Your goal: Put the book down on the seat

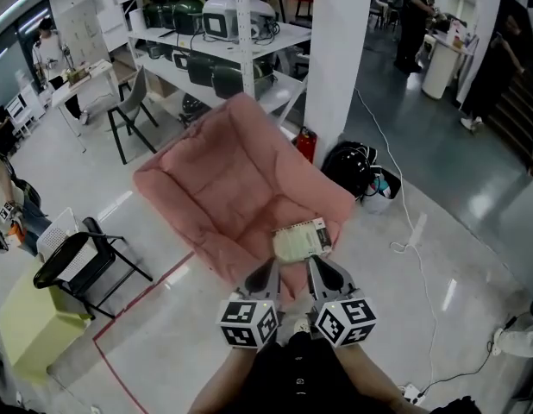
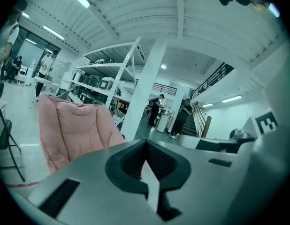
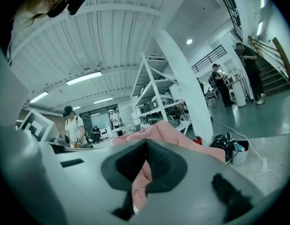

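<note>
- The book [image 1: 302, 240] lies on the pink seat [image 1: 223, 188], at the front right corner of its cushion, close to the seat's near edge.
- Task status, as I judge it: the put-down looks done. The book rests on the cushion and neither gripper has hold of it. All that seems left is drawing the grippers clear.
- One caution: the book sits near the cushion's rim, and the head view does not tell me how much of it is supported.
- The book's look: closed, cover up, a pale greenish-cream face with a darker printed band along its far edge. It is turned a little askew to the seat's front. The print is too small to read.
- The left gripper [image 1: 271, 266] hovers just in front of the seat, tips near the book's near edge. Its own view shows the jaws pressed together with nothing between them.
- The right gripper [image 1: 316, 264] is beside it, also just short of the book. Its jaws meet at the tips and are empty; the pink in the gap behind them is only the seat beyond.
- Behind the seat stands a white shelving rack [image 1: 241, 33]; to the seat's right a white pillar [image 1: 340, 59], with a black backpack [image 1: 353, 166] at its foot.
</note>
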{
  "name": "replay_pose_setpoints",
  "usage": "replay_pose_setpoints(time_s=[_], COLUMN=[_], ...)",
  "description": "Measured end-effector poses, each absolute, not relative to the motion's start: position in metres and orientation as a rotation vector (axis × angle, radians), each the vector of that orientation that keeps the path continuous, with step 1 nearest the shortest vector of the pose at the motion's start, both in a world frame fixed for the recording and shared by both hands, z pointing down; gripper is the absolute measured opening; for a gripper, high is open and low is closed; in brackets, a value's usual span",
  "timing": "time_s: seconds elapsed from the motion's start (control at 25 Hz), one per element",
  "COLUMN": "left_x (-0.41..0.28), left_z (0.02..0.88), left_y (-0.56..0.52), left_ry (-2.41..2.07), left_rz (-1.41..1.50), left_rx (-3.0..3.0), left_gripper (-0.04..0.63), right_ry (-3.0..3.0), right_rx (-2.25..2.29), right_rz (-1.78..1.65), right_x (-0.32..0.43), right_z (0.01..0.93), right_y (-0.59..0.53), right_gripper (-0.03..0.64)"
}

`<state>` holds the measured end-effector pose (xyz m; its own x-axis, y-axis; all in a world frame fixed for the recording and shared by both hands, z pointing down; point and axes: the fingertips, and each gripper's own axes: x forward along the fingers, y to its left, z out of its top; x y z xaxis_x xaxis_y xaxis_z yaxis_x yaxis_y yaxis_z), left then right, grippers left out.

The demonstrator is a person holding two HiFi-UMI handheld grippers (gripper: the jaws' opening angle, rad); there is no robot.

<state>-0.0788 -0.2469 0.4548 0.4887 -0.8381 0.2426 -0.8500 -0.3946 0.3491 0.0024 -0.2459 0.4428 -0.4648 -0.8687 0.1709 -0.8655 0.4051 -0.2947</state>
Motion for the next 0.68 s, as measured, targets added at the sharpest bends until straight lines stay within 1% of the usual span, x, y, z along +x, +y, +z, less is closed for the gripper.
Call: replay_pose_setpoints(time_s=[0.68], left_x=[-0.073], left_z=[0.466], left_y=[-0.225], left_ry=[-1.353], left_rz=[0.07], left_rx=[2.303], left_gripper=[0.009], right_ry=[2.599], right_rx=[-1.629], right_rz=[-0.656], right_x=[0.005], right_z=[0.461], right_y=[-0.226], right_gripper=[0.012])
